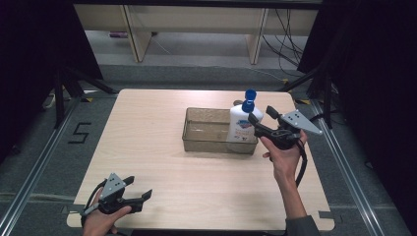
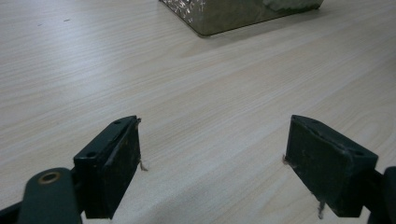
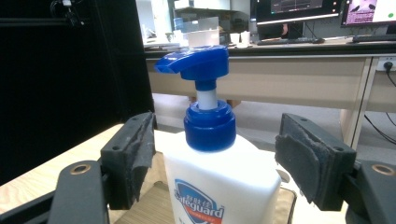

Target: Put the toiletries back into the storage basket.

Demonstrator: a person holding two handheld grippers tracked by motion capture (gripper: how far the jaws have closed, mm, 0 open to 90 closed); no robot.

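The right claw [image 1: 260,116] is hovering at the shoulders of the white pump bottle [image 1: 242,124], jaws standing wide on either side with the pads not pressing it. The bottle is standing in the right end of the clear tray [image 1: 205,145], right of centre in the high view. It is upright, long axis vertical, its blue spout [image 3: 194,60] pointing to the left in the right gripper view. Either a grasp or a release seems in hand; the next move calls for either closing squarely on the body or backing clear without tipping it. The left claw [image 1: 140,189] is resting wide and empty over the desk [image 1: 147,142] at lower left.

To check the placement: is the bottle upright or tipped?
Upright: the bottle stands in the tray with its blue pump on top.
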